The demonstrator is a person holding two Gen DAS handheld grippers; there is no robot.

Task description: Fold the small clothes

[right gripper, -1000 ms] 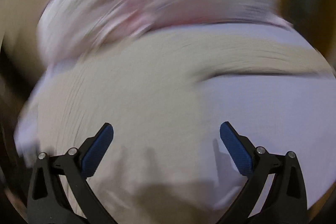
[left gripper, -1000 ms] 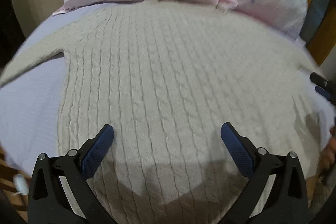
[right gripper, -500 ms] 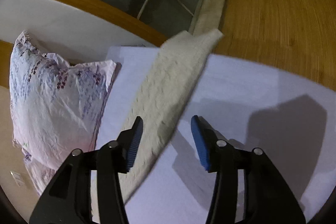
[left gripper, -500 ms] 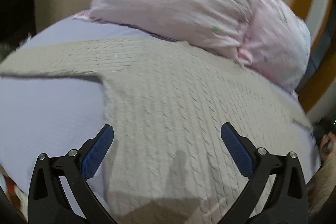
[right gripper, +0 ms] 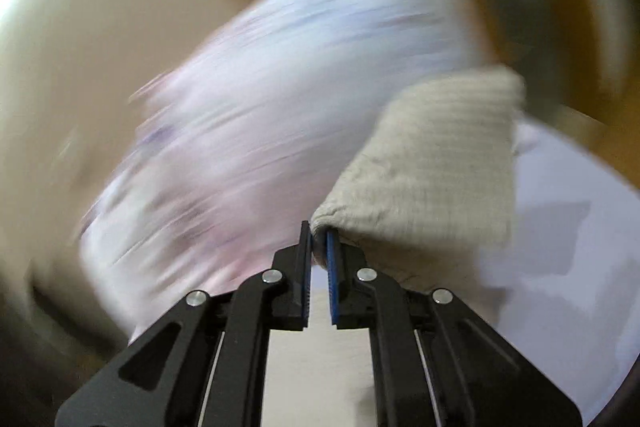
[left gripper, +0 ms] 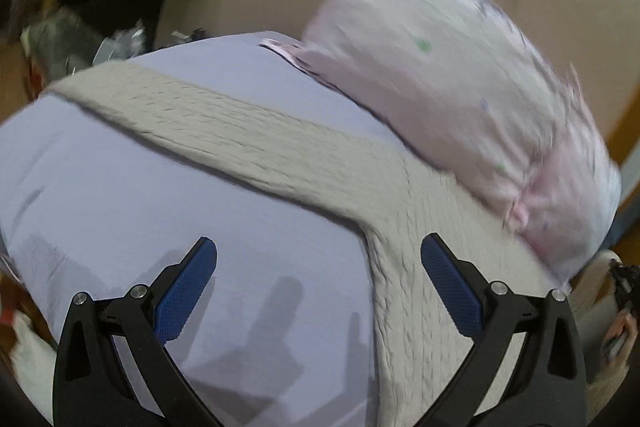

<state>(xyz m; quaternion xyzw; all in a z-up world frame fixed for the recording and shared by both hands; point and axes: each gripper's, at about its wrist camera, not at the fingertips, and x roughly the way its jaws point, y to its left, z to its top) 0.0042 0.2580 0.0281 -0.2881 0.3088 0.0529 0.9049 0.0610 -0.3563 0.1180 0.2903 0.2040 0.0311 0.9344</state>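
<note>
A cream cable-knit sweater [left gripper: 420, 227] lies flat on a pale lavender sheet [left gripper: 120, 187], its left sleeve [left gripper: 208, 123] stretched out to the far left. My left gripper [left gripper: 318, 279] is open and empty, hovering above the sheet beside the sweater's armpit. My right gripper [right gripper: 319, 239] is shut on the edge of the sweater's other sleeve [right gripper: 432, 155] and holds it lifted; that view is blurred.
A pink floral pillow [left gripper: 460, 99] lies on the far side of the sweater, touching its top edge; it also shows blurred in the right wrist view [right gripper: 260, 115]. Clutter [left gripper: 80, 43] sits beyond the bed's far left edge. A beige wall stands behind.
My right gripper closed from open onto the right sleeve and lifted it. My left gripper swung left from over the sweater's body to the sheet beside the left sleeve.
</note>
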